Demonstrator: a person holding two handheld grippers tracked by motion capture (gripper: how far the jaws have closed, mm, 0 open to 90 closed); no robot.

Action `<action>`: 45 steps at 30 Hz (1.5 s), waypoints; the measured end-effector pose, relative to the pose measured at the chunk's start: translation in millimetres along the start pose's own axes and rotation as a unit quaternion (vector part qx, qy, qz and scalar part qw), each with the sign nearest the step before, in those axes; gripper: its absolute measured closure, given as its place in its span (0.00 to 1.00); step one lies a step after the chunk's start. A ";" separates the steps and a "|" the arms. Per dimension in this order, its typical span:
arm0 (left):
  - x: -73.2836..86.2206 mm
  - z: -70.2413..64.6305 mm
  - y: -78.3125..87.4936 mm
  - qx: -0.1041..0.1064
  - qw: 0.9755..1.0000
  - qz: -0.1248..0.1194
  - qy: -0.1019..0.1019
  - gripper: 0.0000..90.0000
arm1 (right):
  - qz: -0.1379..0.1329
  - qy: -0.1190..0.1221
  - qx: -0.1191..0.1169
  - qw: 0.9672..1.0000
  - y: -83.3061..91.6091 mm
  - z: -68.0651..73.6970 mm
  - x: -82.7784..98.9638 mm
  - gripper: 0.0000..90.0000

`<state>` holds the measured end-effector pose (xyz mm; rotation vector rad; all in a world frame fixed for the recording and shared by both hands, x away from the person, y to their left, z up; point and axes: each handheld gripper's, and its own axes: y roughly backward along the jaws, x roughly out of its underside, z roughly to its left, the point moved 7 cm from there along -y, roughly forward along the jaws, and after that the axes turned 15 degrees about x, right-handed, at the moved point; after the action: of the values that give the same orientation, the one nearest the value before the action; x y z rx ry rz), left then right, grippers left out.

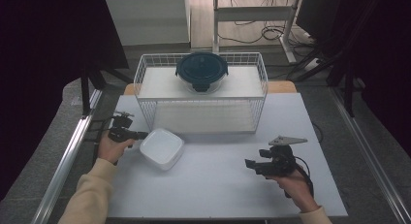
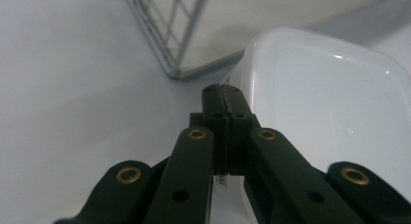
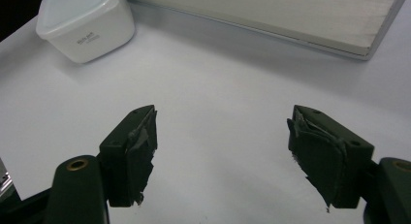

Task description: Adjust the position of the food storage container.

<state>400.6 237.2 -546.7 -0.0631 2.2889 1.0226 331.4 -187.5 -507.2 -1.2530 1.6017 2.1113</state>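
Left of centre in the high view, the left hand-held gripper (image 1: 138, 135) seems pinched on the white container's (image 1: 162, 147) rim; the right hand-held gripper (image 1: 250, 164) waits, spread. Next: lifting toward the wire rack (image 1: 201, 107).

Overhead forward view, two close tool cameras

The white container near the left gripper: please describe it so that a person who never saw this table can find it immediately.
Start at the white wire rack at the back of the table. Just in front of the rack's left corner sits the white container, square with rounded corners and a white lid. Unlike the round dark-lidded container on top of the rack, it rests on the table, with the left gripper shut at its edge.
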 end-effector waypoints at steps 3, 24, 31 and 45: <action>0.2 -5.3 -4.6 0.006 1.000 0.004 -0.008 1.00 | -0.002 -0.002 0.001 1.000 1.4 0.0 -0.6 0.28; -4.2 -40.3 -33.7 0.044 0.998 0.022 -0.041 1.00 | 0.004 -0.002 0.005 1.000 1.1 0.0 0.4 0.28; -6.8 -49.0 -41.8 0.050 0.997 0.026 -0.049 1.00 | 0.004 -0.001 0.006 1.000 1.2 -0.5 0.9 0.28; -12.4 -70.9 -60.0 0.073 0.994 0.040 -0.065 1.00 | 0.007 -0.002 0.011 1.000 -0.1 -2.8 2.0 0.28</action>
<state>390.5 144.1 -543.4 0.1532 2.2545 0.8702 331.6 -190.6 -508.9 -1.2341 1.6321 2.0980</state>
